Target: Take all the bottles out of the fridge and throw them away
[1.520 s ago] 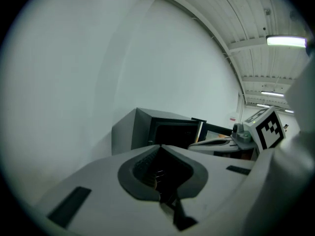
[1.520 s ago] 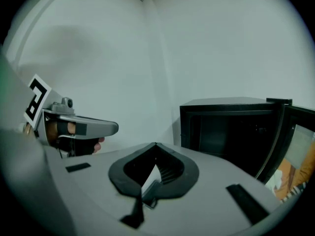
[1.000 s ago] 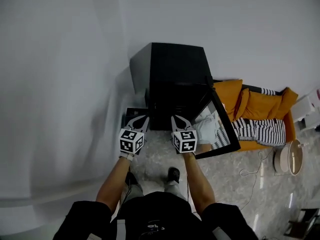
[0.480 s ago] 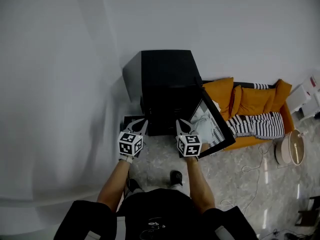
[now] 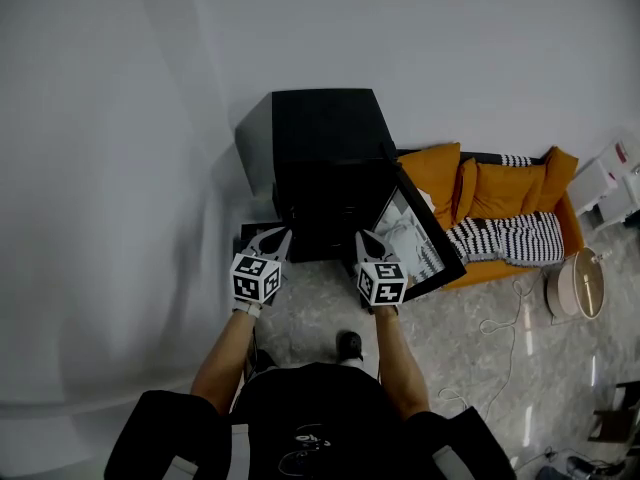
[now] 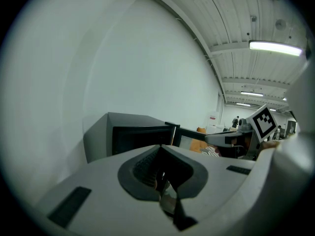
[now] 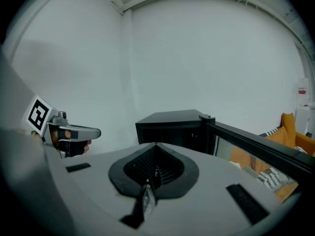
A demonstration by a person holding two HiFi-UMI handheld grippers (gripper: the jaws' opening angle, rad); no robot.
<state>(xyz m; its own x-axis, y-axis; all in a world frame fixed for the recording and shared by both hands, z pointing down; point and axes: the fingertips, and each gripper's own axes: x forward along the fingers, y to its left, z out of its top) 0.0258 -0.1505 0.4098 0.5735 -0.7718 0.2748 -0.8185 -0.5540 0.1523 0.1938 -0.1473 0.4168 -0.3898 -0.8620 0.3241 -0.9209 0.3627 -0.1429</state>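
plain white wall point(image 5: 120, 118) across the far side and left. pale marbled floor point(image 5: 450, 358) below. at the far right against the wall, an orange sofa point(image 5: 510, 190) with loose cushions, a black-and-white striped throw point(image 5: 505, 240) draped over its near edge. just right of that, a round pale object point(image 5: 568, 290) on the floor. overhead, a lit strip light point(image 6: 275, 47) on a ribbed ceiling.

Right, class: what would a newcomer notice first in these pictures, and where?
The black fridge stands against the white wall, its door open to the right. Beside it, a bright orange sofa with striped cushions stands out. In front, the left hand-held gripper and right hand-held gripper point at the fridge, both shut and empty.
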